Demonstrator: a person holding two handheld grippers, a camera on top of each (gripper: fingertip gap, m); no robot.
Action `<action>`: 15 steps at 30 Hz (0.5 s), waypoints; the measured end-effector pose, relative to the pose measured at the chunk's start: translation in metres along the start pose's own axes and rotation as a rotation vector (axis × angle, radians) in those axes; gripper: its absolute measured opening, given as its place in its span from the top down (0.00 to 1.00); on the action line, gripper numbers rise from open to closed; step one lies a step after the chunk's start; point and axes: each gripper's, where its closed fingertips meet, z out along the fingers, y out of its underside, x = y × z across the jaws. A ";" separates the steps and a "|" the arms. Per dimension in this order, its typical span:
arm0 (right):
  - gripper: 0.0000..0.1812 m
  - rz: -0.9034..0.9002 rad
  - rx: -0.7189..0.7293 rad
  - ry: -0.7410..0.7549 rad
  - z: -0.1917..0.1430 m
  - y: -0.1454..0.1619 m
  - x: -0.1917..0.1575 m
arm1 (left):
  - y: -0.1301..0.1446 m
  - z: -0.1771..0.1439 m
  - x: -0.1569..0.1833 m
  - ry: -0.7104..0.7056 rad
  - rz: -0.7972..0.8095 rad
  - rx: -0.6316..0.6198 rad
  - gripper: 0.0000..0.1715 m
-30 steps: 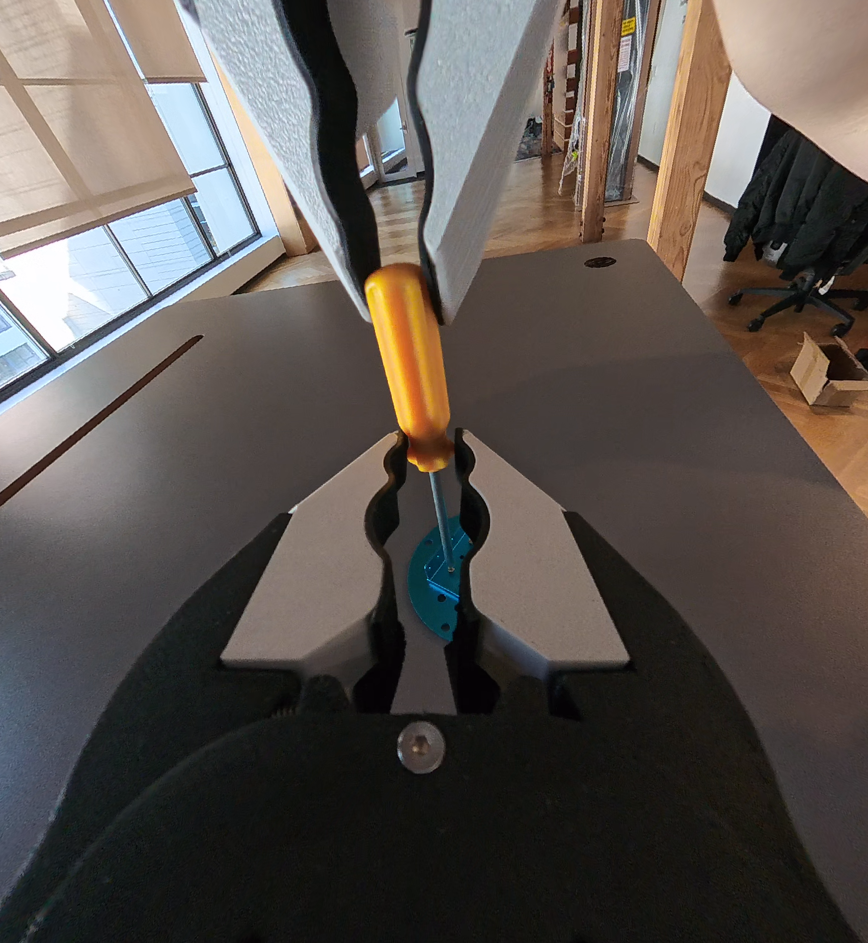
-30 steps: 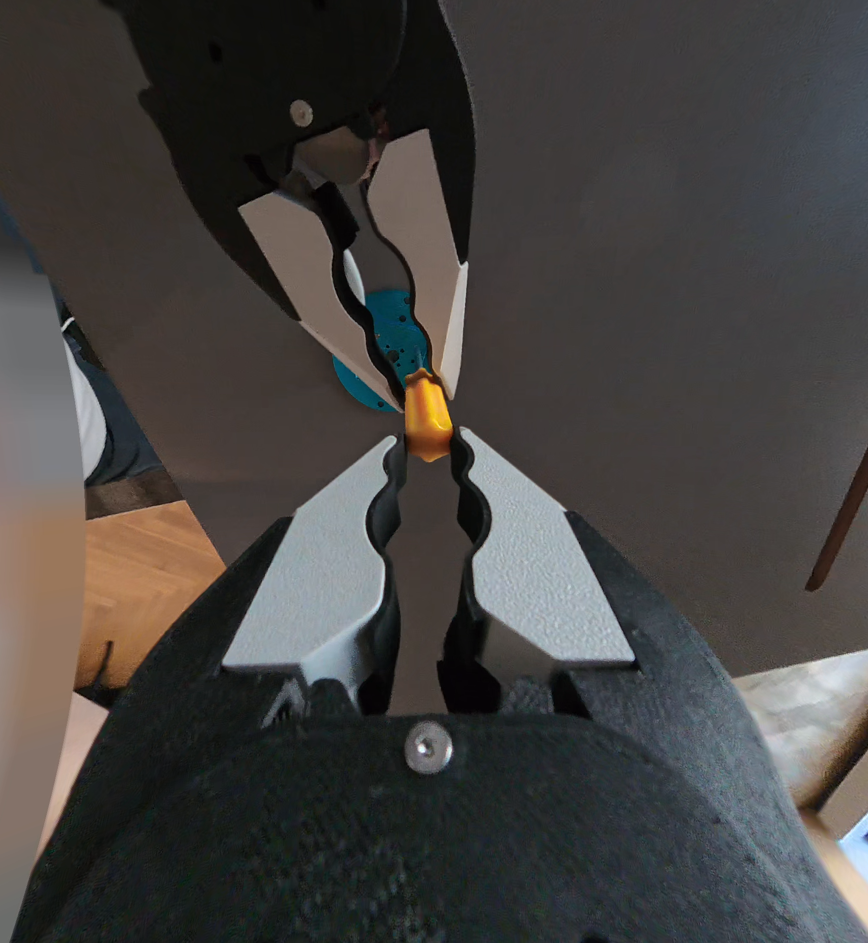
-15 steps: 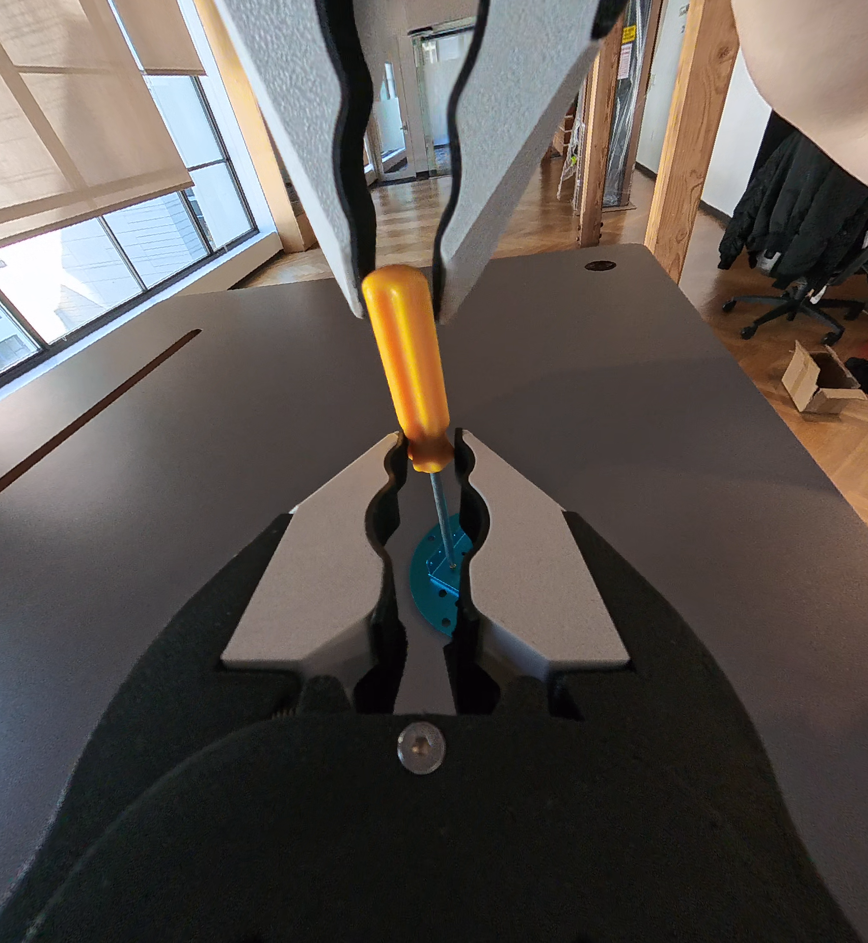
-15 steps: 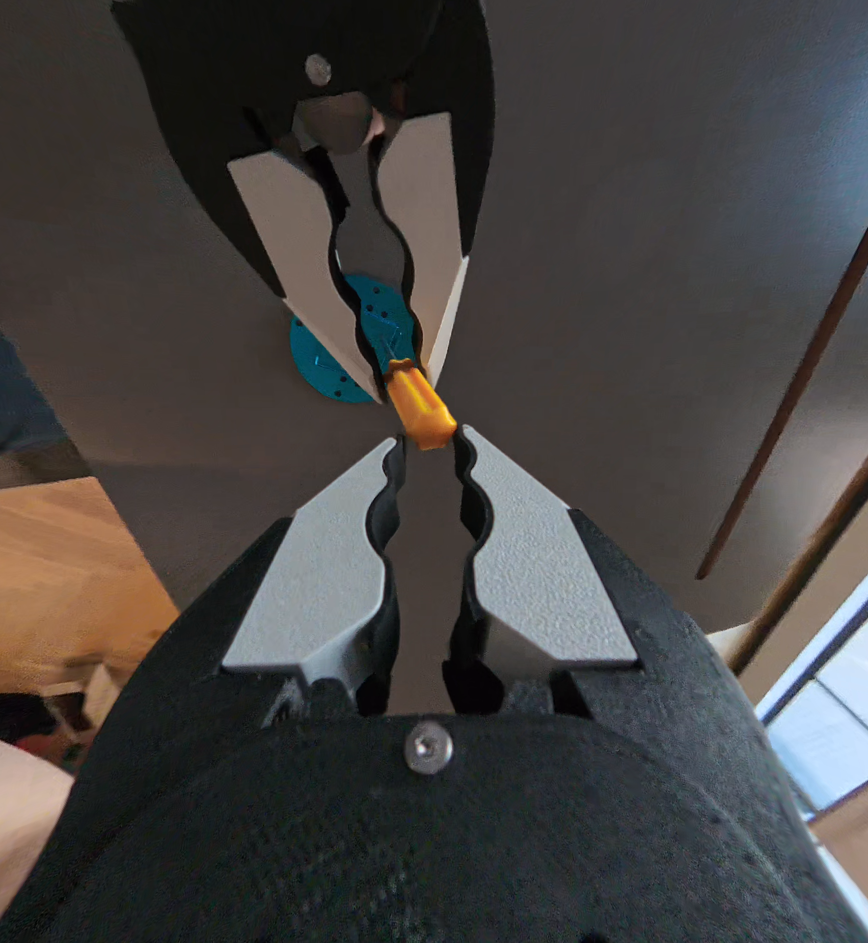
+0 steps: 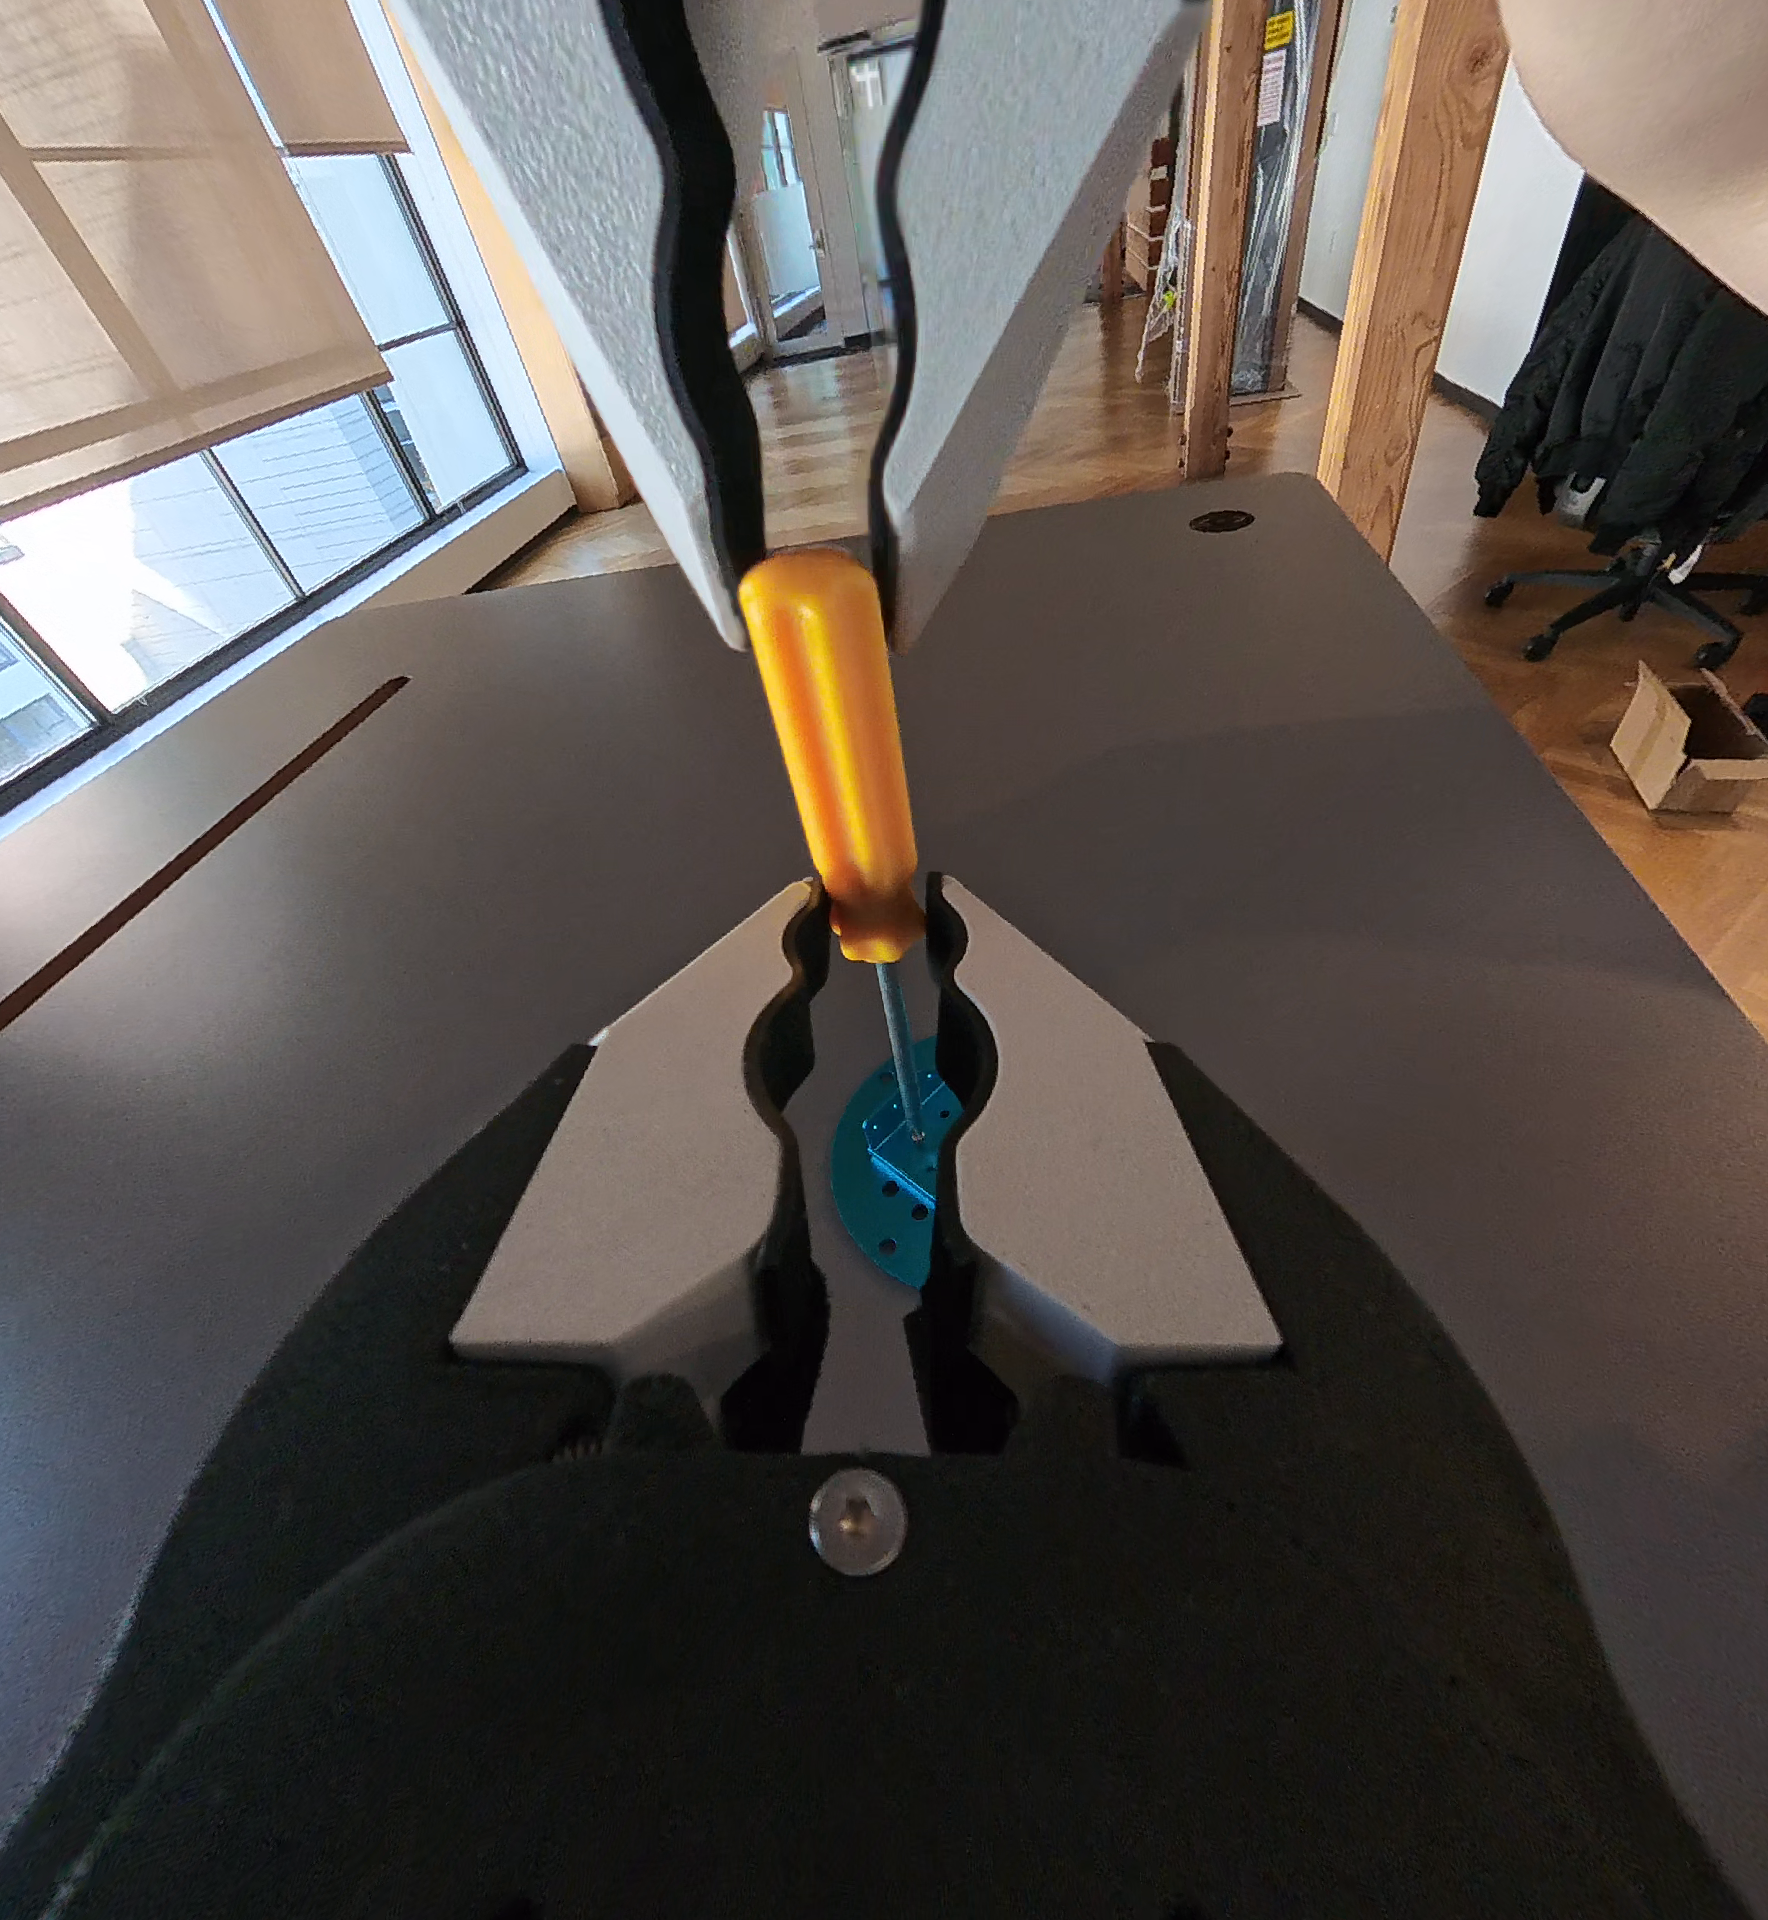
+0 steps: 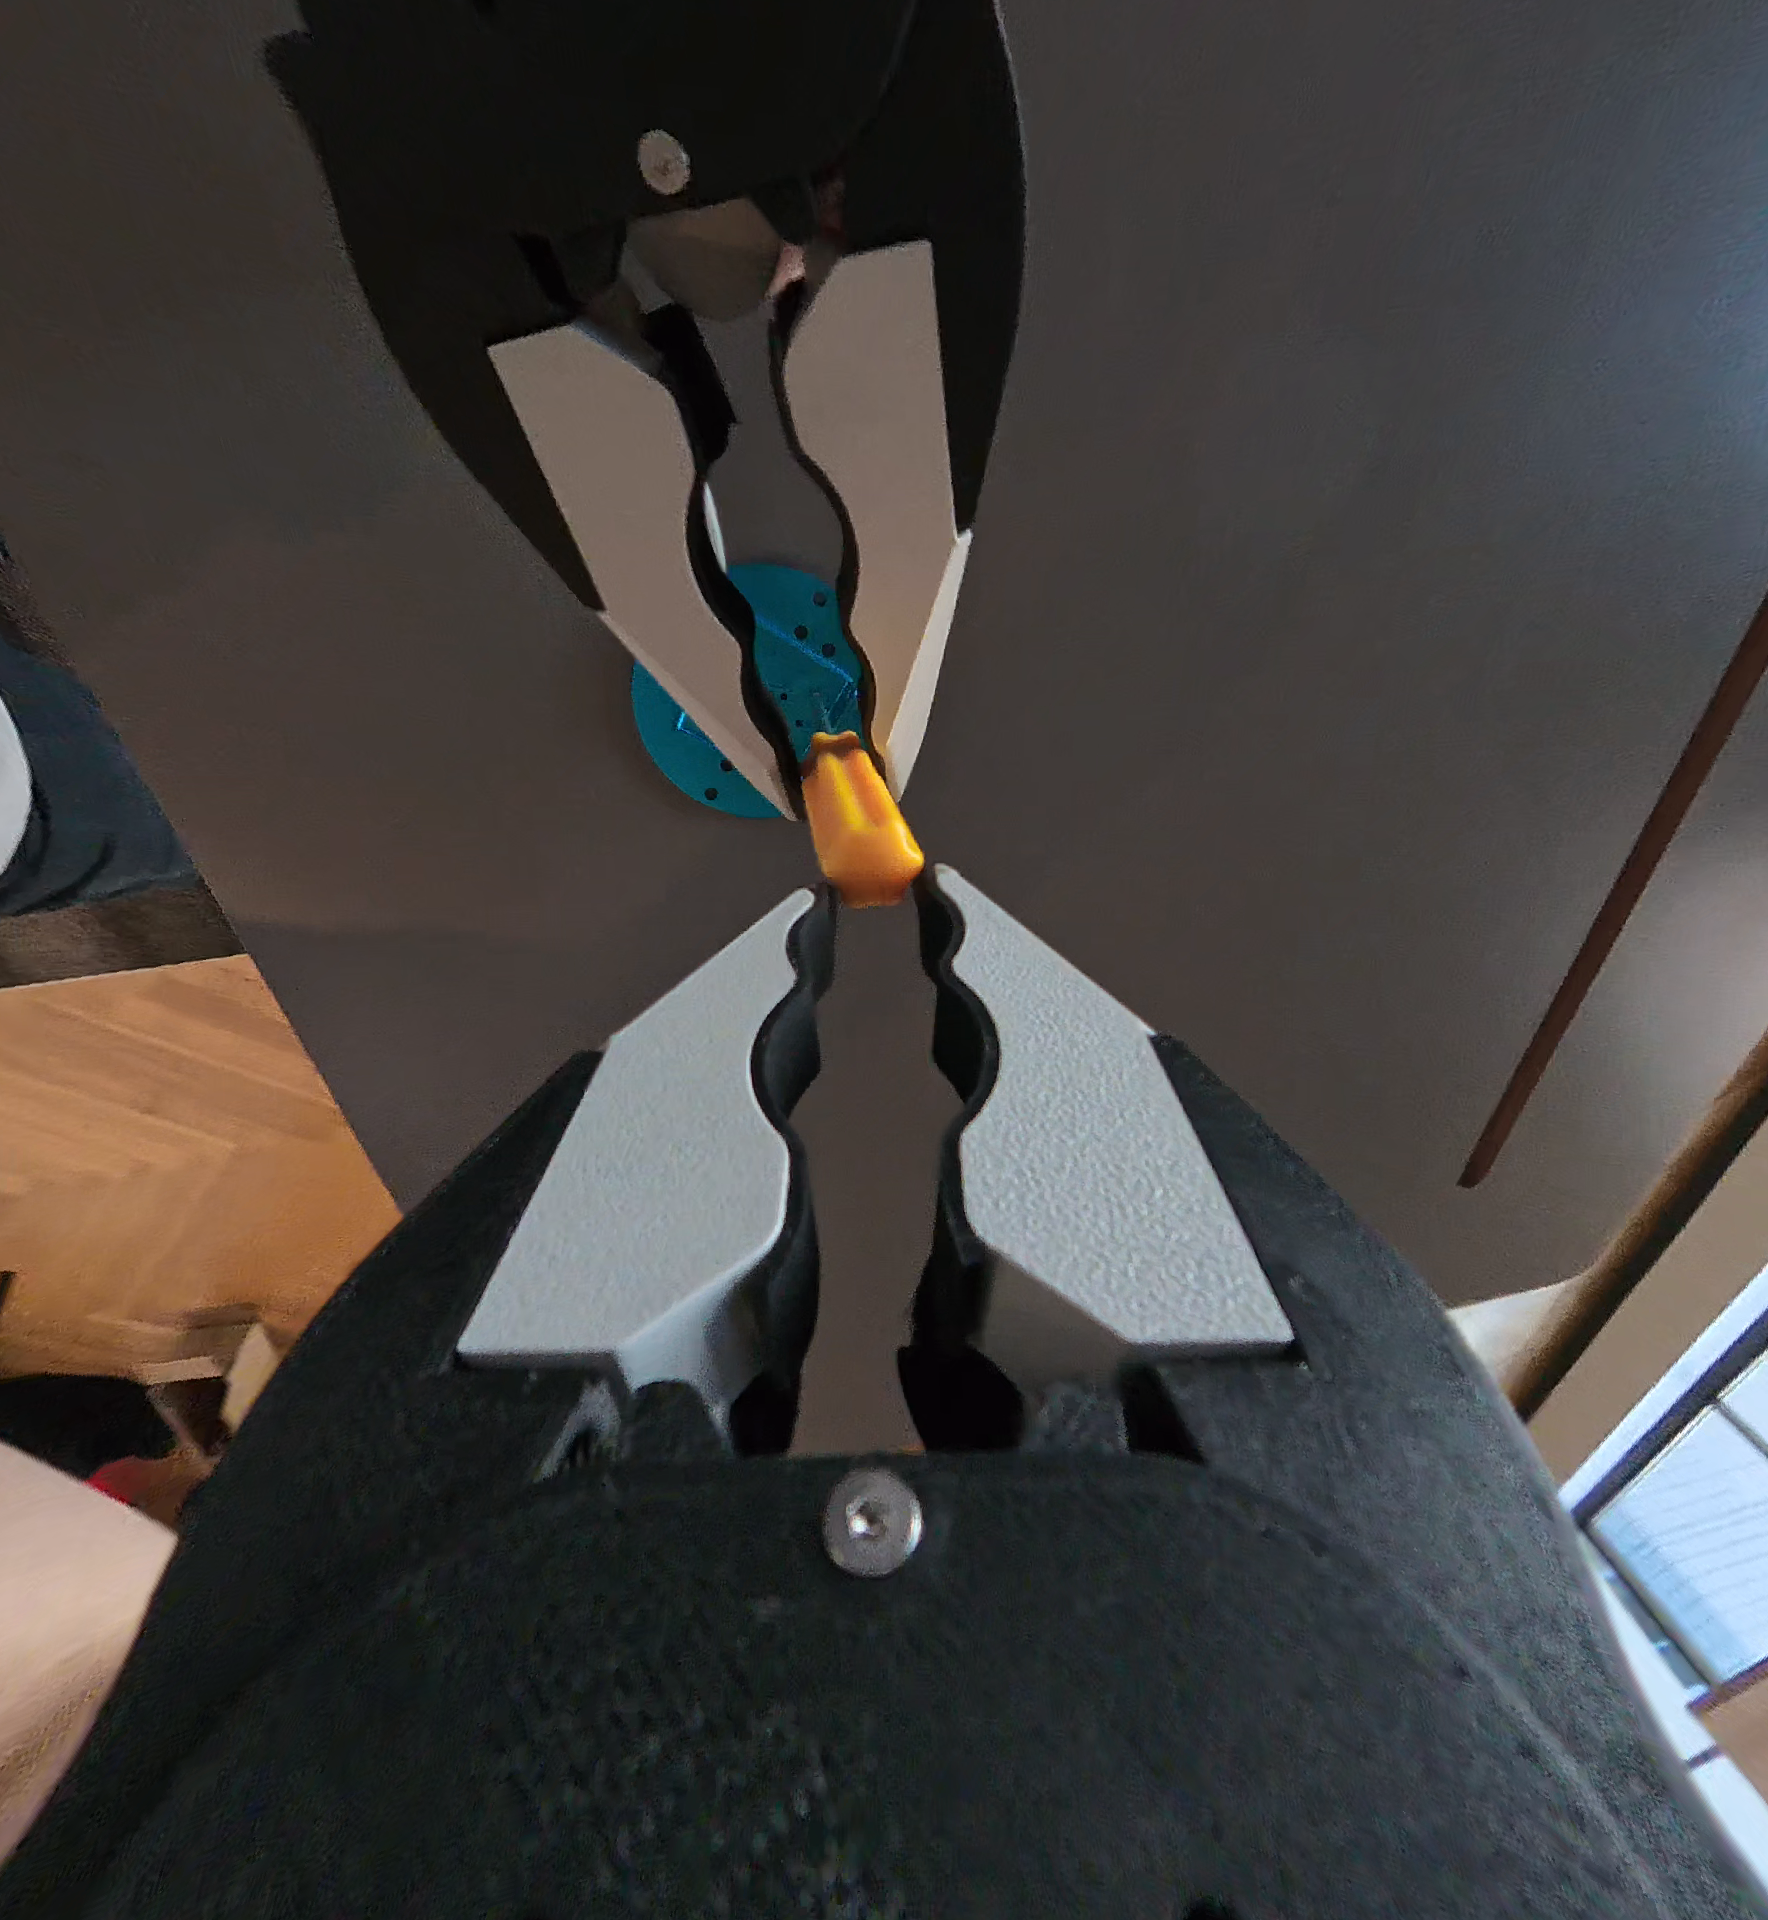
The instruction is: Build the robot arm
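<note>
A screwdriver with an orange handle stands almost upright, its tip on a small blue bracket that sits on a round blue perforated disc lying on the dark table. My right gripper comes from above and is shut on the top of the handle; it also shows in the left wrist view. My left gripper lies low over the disc. Its jaws stand a narrow gap apart around the bracket, and the handle's collar sits between its tips.
A long narrow slot runs through the table on the window side and a round cable hole sits at the far edge. Beyond the table are wooden posts, an office chair and an open cardboard box on the wood floor. The gap from one gripper's tips to the other's is roughly 5 centimeters.
My right gripper has twisted around the screwdriver handle, so its view of the table has turned. The screwdriver tip stays on the bracket. My left gripper has not moved.
</note>
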 end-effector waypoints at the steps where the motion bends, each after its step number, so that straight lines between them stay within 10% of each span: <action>1: 0.91 -0.029 0.017 0.011 -0.002 -0.003 0.001 | 0.000 0.000 0.000 0.000 -0.003 0.000 0.91; 15: 0.90 -0.118 0.077 -0.005 -0.006 -0.008 -0.001 | 0.000 0.003 0.000 -0.002 0.008 -0.011 0.91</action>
